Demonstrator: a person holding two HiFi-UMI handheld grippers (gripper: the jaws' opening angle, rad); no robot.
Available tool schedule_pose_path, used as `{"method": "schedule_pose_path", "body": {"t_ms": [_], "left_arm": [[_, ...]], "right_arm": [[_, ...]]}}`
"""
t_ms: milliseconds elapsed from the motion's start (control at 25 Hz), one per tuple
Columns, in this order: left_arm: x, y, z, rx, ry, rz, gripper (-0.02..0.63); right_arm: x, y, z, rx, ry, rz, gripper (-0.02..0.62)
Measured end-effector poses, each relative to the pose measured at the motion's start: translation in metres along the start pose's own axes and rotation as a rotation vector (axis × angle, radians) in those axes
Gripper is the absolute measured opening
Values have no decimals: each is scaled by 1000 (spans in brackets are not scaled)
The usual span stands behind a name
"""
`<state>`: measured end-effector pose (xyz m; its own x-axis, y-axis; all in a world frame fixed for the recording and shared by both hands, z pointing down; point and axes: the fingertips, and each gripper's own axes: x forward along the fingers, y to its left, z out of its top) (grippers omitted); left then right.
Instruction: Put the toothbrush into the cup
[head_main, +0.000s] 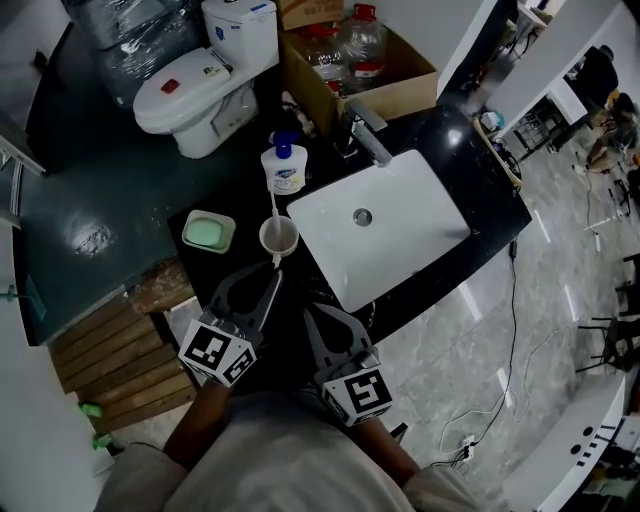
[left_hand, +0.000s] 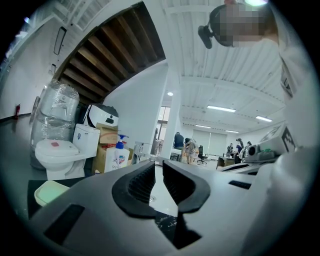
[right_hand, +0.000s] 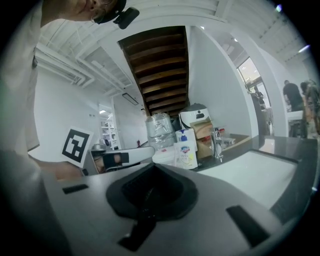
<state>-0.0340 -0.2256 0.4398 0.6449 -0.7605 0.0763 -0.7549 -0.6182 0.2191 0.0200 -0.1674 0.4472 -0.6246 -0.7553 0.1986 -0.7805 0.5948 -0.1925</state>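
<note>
Left tool, narrowly apart, empty, beside cup by soap dish; right tool closed.

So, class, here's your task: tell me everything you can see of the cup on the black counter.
The cup is small, round and pale, plastic or ceramic by its look. It stands upright with its mouth open on the black counter, between the green soap dish and the near left corner of the white sink. A thin white toothbrush stands in it, leaning on the rim. The left gripper points at it from just short, jaws slightly apart and empty.
</note>
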Motion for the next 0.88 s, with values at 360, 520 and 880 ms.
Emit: {"method": "schedule_pose_path", "body": {"t_ms": [360,520,880], "left_arm": [[-27,-22,-7,-26,1,-10,17],[-35,-33,-18,-40,12,-32,11],[-43,-48,-37,0,49,-64,9]], "right_arm": [[-1,9,4,-19,-22,44,6],[0,14,3,-18,-18,67,6],[1,19,-4,-21,7,87,5]]}}
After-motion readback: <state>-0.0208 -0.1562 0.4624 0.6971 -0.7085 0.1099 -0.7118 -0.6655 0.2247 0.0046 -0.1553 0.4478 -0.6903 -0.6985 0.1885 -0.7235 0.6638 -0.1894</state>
